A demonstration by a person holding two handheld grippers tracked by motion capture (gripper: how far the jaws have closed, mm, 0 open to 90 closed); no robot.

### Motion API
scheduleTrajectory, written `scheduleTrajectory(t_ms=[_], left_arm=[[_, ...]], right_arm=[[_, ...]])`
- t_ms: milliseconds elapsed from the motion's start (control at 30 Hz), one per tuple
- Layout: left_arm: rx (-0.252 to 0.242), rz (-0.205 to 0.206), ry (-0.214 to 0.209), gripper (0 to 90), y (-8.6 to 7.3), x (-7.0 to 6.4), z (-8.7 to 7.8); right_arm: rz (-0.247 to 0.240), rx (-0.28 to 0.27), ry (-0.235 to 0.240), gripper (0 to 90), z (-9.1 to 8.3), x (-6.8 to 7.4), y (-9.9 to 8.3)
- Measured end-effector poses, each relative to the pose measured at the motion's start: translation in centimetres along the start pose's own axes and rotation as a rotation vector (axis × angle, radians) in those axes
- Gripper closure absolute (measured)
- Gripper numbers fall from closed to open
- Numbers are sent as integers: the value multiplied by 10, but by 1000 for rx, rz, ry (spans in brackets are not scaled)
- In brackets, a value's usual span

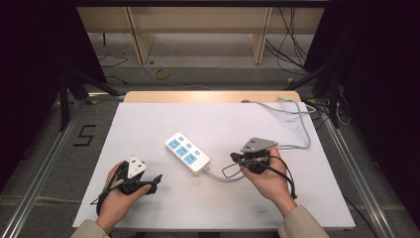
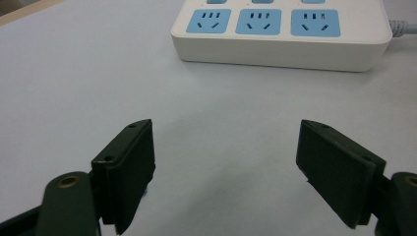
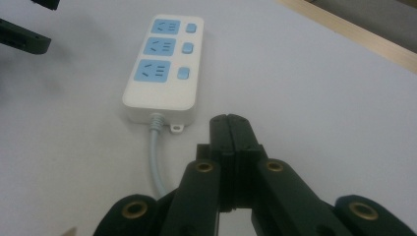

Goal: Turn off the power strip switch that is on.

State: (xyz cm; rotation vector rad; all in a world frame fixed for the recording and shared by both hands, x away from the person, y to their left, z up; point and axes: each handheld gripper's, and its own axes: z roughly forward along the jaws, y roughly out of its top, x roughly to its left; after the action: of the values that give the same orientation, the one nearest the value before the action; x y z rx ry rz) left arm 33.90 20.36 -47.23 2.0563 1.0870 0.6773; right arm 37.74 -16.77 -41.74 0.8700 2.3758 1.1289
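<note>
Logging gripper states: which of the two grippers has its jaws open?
The left gripper: its two black jaws stand wide apart over bare table, short of the power strip. The right gripper has its jaws pressed together, holding nothing.

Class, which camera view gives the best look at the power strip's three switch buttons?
The right gripper view: the power strip lies whole, its three blue buttons clear beside the sockets. The high view shows the strip whole but small, its buttons tiny. The left gripper view shows the strip close, with the buttons cut off at the top edge.
</note>
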Motion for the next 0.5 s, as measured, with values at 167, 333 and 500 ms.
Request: scheduleTrajectory(t_ms=[167,333,500], left_arm=[[0,0,0,224,0,0,0],[0,1,-1,224,0,0,0],[1,1,0,224,0,0,0]], right_arm=[[-1,3,3,900,2,0,2],[-4,6,6,900,4,1,4],[-6,10,9,900,6,2,7]])
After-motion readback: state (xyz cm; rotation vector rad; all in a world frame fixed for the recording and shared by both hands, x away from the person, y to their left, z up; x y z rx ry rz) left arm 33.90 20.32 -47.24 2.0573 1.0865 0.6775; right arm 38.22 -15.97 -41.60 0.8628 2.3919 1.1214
